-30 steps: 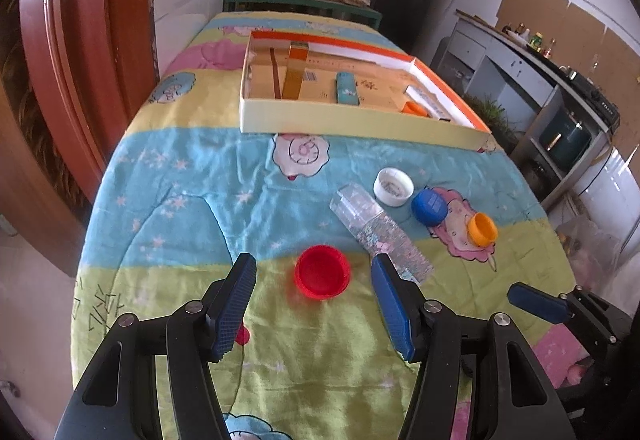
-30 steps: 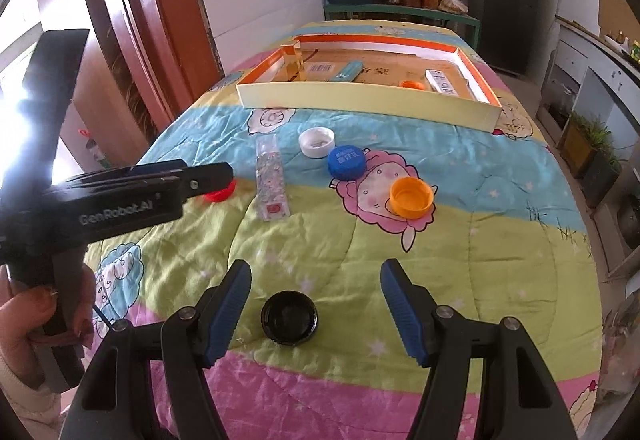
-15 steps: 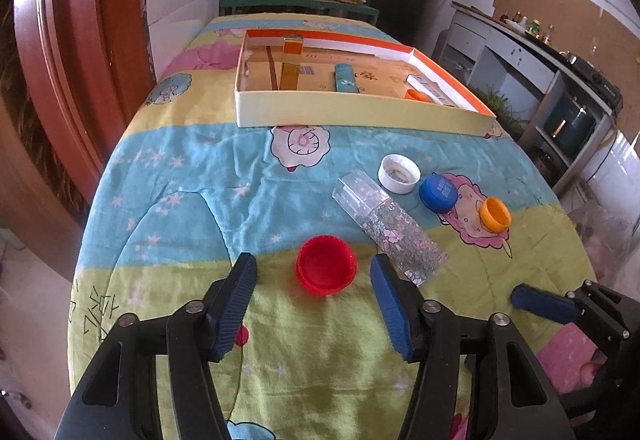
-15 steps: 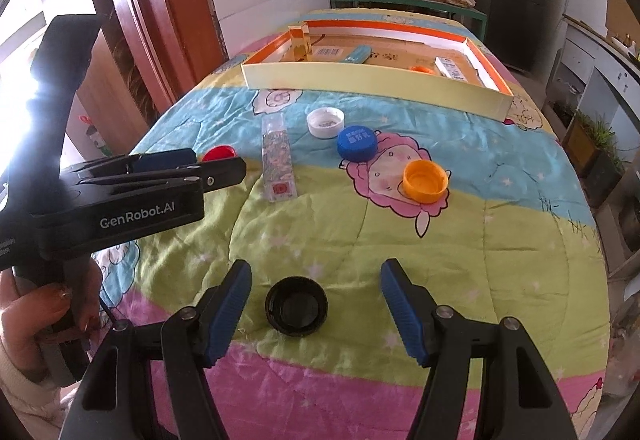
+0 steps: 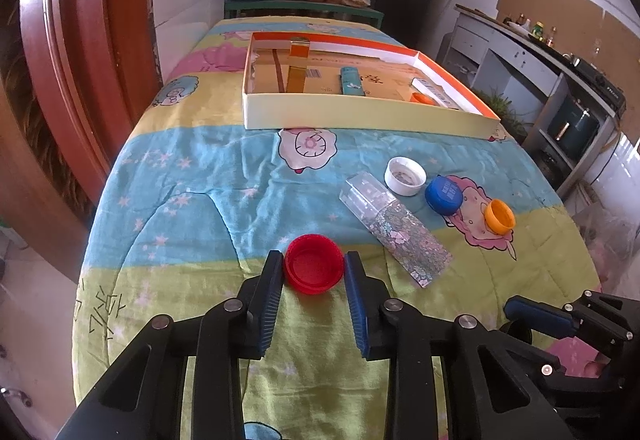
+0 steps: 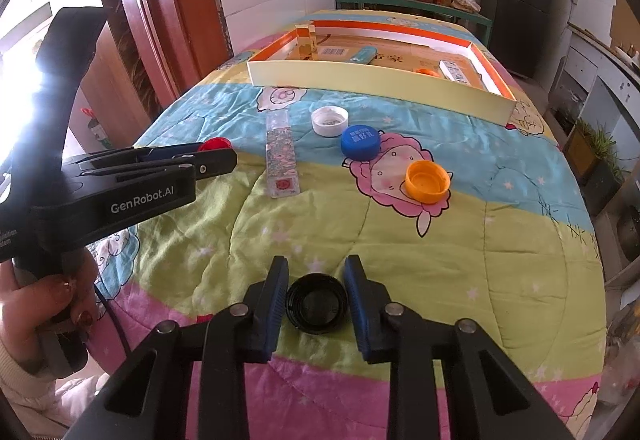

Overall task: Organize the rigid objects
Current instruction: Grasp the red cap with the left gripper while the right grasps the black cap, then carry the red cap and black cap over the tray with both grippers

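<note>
A red cap (image 5: 314, 272) lies open side up on the quilt, and my left gripper (image 5: 314, 260) is closing on it, with both blue pads against its rim. In the right wrist view only the top of the red cap (image 6: 214, 143) shows behind the left gripper (image 6: 216, 159). A black cap (image 6: 316, 304) lies near the quilt's front edge. My right gripper (image 6: 316, 270) is closing on it, its pads touching the cap on both sides. The right gripper (image 5: 520, 310) also shows at the lower right of the left wrist view.
A white cap (image 5: 405, 175), a blue cap (image 5: 443, 195), an orange cap (image 5: 499, 215) and a clear flower-patterned box (image 5: 394, 228) lie mid-quilt. A shallow cardboard tray (image 5: 360, 115) with several items stands at the far end. A hand (image 6: 44, 304) holds the left gripper.
Both grippers' jaws have closed in from wide open until the pads meet the caps, left on the red one, right on the black one. Neither hand nor any cap has shifted.
</note>
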`<state>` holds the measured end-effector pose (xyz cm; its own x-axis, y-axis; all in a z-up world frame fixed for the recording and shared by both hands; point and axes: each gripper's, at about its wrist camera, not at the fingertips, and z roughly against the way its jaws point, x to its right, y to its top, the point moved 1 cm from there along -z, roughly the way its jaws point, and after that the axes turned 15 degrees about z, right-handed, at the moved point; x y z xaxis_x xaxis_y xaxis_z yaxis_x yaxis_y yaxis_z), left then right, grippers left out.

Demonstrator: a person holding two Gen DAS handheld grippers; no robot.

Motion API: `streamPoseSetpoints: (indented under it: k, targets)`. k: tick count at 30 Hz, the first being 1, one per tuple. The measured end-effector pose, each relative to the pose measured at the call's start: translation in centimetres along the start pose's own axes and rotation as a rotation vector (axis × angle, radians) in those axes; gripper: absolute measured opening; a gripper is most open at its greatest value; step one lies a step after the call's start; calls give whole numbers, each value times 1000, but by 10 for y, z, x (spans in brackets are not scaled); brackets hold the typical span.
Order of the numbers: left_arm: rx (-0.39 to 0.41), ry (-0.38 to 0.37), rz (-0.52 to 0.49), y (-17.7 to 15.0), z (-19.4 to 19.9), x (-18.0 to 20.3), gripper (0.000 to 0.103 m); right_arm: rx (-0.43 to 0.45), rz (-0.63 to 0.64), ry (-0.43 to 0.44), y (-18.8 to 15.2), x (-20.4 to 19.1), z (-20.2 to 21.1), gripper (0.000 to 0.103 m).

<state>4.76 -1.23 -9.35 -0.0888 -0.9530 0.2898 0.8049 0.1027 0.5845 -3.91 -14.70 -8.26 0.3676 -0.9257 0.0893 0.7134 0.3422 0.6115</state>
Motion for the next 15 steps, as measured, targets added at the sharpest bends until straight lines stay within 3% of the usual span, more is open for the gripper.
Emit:
streamPoseSetpoints:
  k: [15]
  targets:
    - [29, 5, -5, 8, 11, 7, 32, 30, -10, -14, 5, 8, 8, 30]
